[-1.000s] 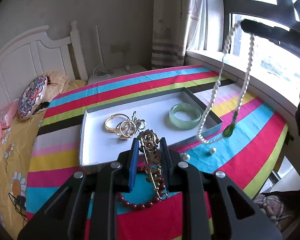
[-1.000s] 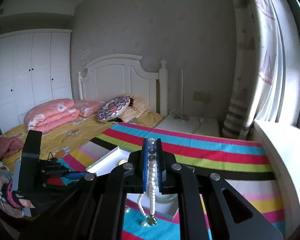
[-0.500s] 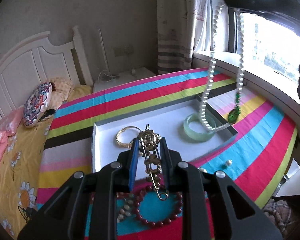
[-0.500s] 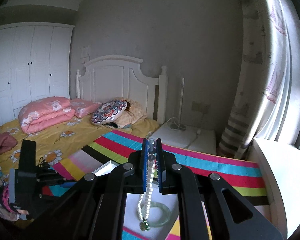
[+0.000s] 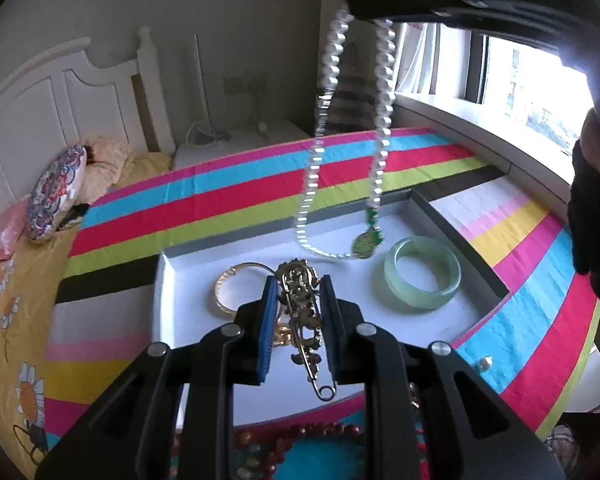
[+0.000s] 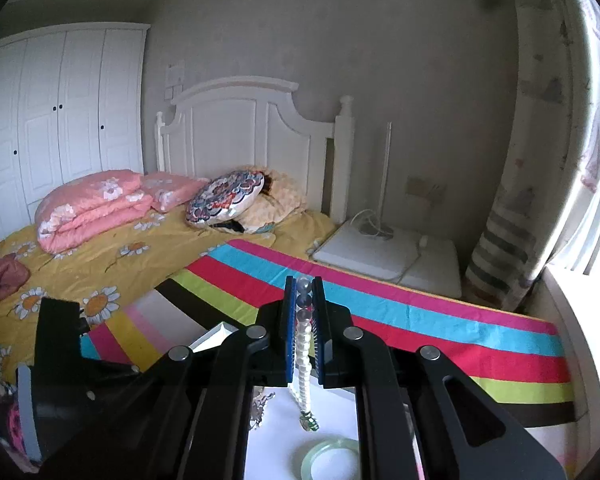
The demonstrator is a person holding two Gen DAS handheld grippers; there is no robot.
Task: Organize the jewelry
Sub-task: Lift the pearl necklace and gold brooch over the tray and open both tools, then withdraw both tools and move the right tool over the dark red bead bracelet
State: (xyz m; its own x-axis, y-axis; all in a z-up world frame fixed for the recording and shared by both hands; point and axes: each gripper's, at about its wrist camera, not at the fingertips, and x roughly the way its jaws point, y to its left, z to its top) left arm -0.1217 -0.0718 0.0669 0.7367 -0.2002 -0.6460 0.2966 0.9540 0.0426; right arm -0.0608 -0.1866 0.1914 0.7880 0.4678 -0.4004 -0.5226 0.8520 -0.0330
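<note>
My left gripper (image 5: 298,292) is shut on a gold brooch pin (image 5: 304,320) and holds it above the near part of the white tray (image 5: 188,254). My right gripper (image 6: 303,292) is shut on a pearl necklace (image 6: 304,364) whose green pendant (image 5: 365,242) hangs over the tray's middle; the necklace also shows in the left wrist view (image 5: 320,132), dangling from the right gripper's fingers (image 5: 400,0) at the top. In the tray lie a pale green jade bangle (image 5: 422,274) on the right and gold bangles (image 5: 230,286) on the left, partly hidden behind my left gripper.
The tray sits on a striped cloth (image 5: 240,184) over a table. A dark red bead bracelet (image 5: 300,444) lies on the cloth before the tray, and a small pearl earring (image 5: 485,362) to the right. A bed (image 6: 100,256), nightstand (image 6: 392,256) and window sill (image 5: 480,120) surround the table.
Both grippers moved in over the tray. The hanging necklace swung from beside the tray's right edge to above its middle. The brooch came forward over the tray's near part.
</note>
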